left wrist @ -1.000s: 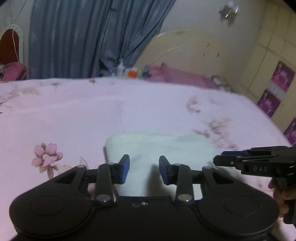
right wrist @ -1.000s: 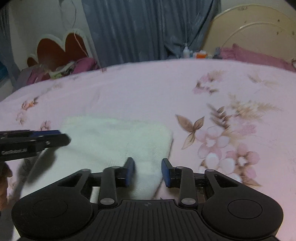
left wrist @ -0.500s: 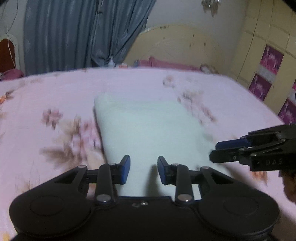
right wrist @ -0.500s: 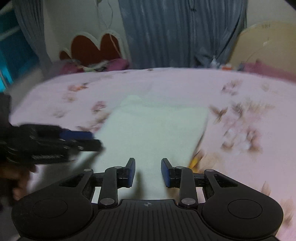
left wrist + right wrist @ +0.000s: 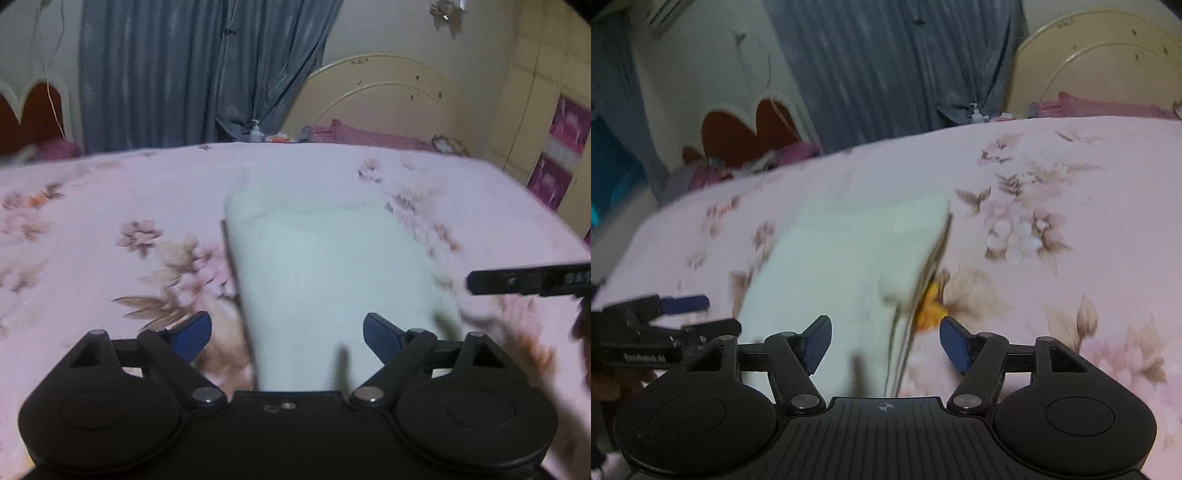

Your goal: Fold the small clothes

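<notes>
L gripper (image 5: 284,332) jaws opening, nothing pinched; white folded cloth (image 5: 328,277) lies centre frame on pink floral bedsheet (image 5: 110,206). R gripper (image 5: 886,339) jaws opening too, cloth edge between, untouched. Lettering on grippers blurred, approx "DAS", "GenRobot.AI".

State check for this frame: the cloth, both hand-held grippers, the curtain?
White cloth: folded, lying flat on the floral bedsheet, unheld.
Left hand-held gripper: jaws opening, pads clear of the cloth.
Right hand-held gripper: jaws opening, cloth edge between them, not pinched.
Curtain: drawn closed.
</notes>
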Available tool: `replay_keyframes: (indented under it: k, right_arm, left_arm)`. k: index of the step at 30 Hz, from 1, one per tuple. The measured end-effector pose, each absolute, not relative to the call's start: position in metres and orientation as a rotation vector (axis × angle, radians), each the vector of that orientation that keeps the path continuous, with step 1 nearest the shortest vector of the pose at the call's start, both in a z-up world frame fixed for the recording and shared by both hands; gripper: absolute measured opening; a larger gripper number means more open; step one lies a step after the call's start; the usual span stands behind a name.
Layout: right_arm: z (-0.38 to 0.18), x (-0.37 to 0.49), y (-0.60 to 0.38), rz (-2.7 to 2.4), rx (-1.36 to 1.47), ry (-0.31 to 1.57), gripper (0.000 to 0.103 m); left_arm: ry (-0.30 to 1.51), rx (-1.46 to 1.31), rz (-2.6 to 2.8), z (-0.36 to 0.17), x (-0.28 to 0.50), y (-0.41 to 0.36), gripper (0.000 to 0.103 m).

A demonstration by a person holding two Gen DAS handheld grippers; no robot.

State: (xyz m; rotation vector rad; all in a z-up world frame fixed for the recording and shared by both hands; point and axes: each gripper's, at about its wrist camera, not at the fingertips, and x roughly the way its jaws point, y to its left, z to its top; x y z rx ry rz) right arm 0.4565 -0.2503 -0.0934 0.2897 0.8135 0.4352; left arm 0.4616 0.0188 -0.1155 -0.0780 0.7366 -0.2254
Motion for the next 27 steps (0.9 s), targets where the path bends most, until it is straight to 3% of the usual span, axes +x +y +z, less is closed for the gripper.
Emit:
replay_keyframes:
  k: [4,6,10,20,27]
  right_arm:
    - [-0.118,0.497,-0.264,0.484,0.517,0.874,0.064]
    - [-0.137,0.507,-0.262,0.411,0.425,0.976,0.061]
    - [-0.131,0.501,-0.286,0.444,0.571,0.926,0.06]
    - [-0.171,0.536,-0.3,0.56,0.781,0.992,0.061]
    - [-0.176,0.559,-0.283,0.568,0.792,1.044,0.057]
  left_arm:
    - [0.856,-0.241,-0.231,-0.137,0.5,0.03,0.081]
    - [0.95,-0.164,-0.217,-0.151,0.51,0.024,0.085]
    - [0.904,-0.04,-0.216,-0.132,0.499,0.012,0.084]
    - [0.942,-0.459,-0.233,-0.153,0.523,0.055,0.078]
    - [0.987,-0.397,-0.224,-0.153,0.538,0.047,0.079]
